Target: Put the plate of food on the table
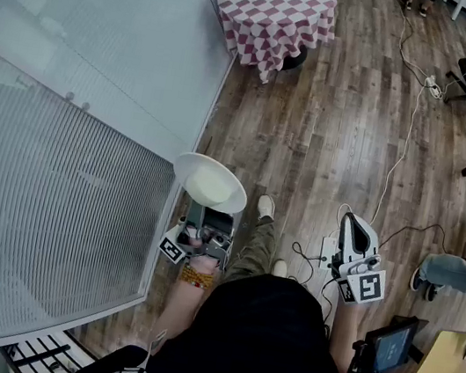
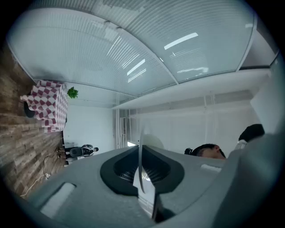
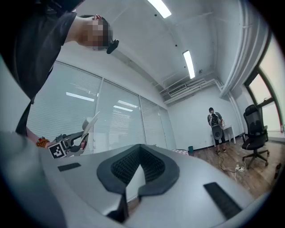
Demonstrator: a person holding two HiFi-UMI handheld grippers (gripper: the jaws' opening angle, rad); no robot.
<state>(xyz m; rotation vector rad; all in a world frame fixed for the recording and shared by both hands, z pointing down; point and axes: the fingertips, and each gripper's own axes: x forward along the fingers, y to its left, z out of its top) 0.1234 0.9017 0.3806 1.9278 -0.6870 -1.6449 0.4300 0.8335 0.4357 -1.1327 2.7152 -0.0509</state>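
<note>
We hold the plate of food by its rim in the left tool; the right tool is closed and empty. The checkered worktop is well ahead, so the plate is not yet delivered.

downward head view and left gripper view share checkered table.

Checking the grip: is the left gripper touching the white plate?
Touching. The left gripper view shows the left gripper clamped on the white plate, rim between its jaws.
</note>
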